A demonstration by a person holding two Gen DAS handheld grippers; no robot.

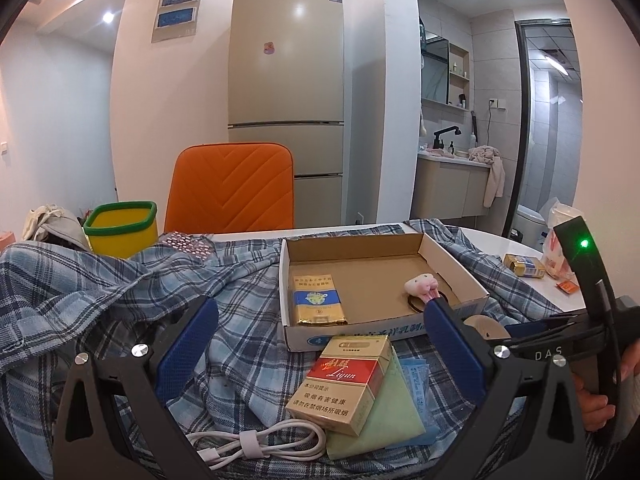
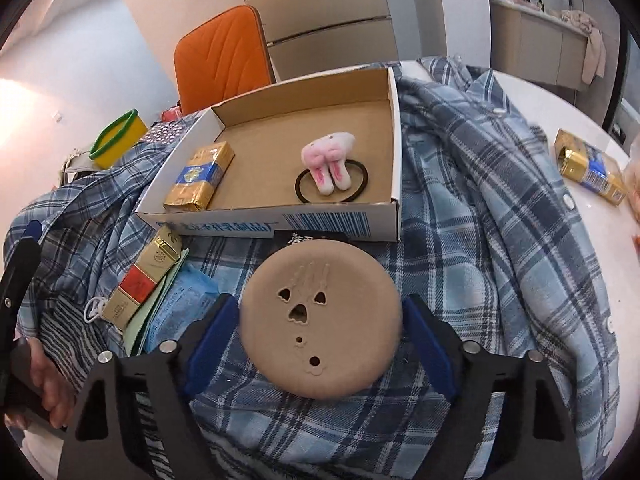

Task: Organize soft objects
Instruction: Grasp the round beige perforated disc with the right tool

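Kitchen-dining corner: round white table (image 2: 532,108) draped with a blue plaid shirt (image 2: 480,200), fridge (image 1: 286,60) at upper centre.

Task item: tan round pad (image 2: 322,320), soft-looking, lower centre of the right wrist view, lying on the shirt between the right gripper (image 2: 320,340) pads. Left pad looks to touch its rim; right side shows a sliver of gap. Contact uncertain, fisheye edge blur, so not counted as a grip; jaws parted.

Just above: shallow cardboard box (image 2: 394,152), presumably the collection tray. Holds a pink plush hair tie (image 2: 330,160) and a gold packet (image 2: 200,176).

Left gripper (image 1: 320,348) gapes wide, empty, over a cigarette pack (image 1: 340,384) printed "Liqun", plus a Chinese health warning. Fridge badge reads "Skyworth".
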